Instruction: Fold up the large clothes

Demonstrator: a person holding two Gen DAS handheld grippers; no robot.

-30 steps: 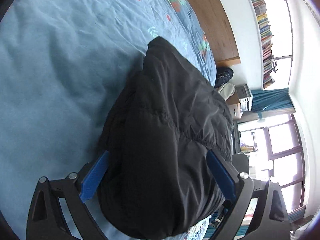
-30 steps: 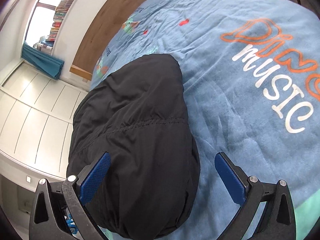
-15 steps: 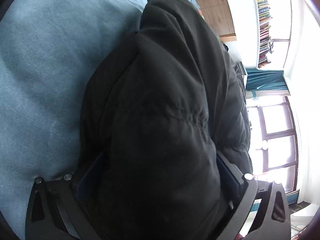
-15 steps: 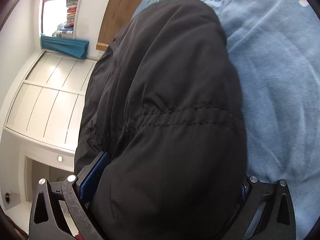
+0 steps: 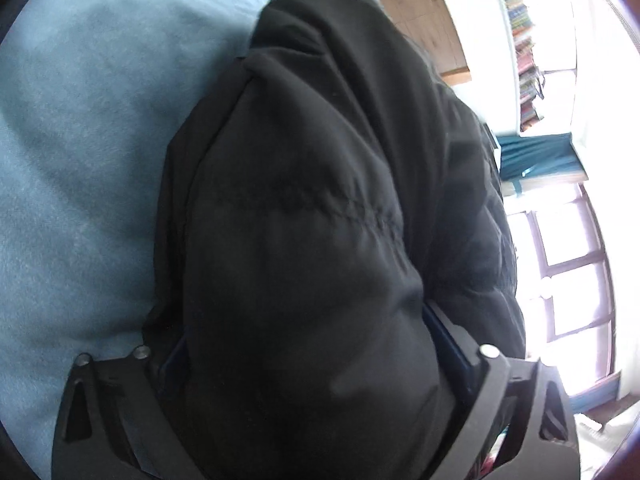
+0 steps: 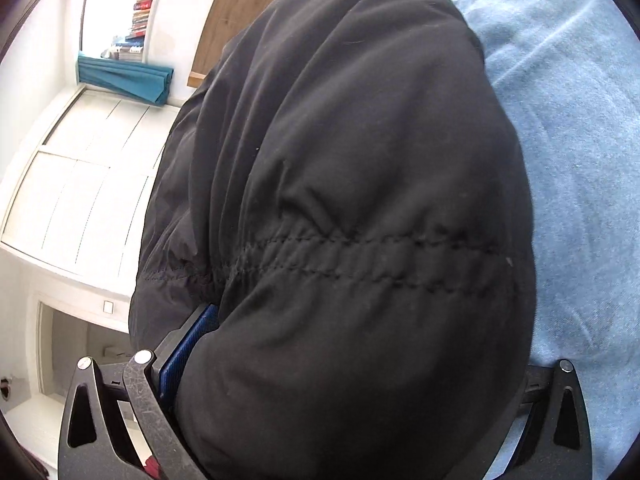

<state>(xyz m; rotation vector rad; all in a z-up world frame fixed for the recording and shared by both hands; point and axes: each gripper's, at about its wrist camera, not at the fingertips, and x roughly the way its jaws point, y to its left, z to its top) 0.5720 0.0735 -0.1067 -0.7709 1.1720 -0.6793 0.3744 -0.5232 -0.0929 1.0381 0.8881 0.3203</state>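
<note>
No lettering can be read anywhere — the book spines (image 5: 524, 44) are too blurred.

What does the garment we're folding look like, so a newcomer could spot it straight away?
Start at the light blue bedspread that covers the bed. On it lies a bulky black padded jacket, bundled up. It is the only dark thing on the blue, marked by a gathered line of stitching across its fabric.

Black padded jacket (image 6: 340, 220) hides the right gripper's (image 6: 360, 380) right pad; book spines (image 5: 524, 40) too blurred to read.
</note>
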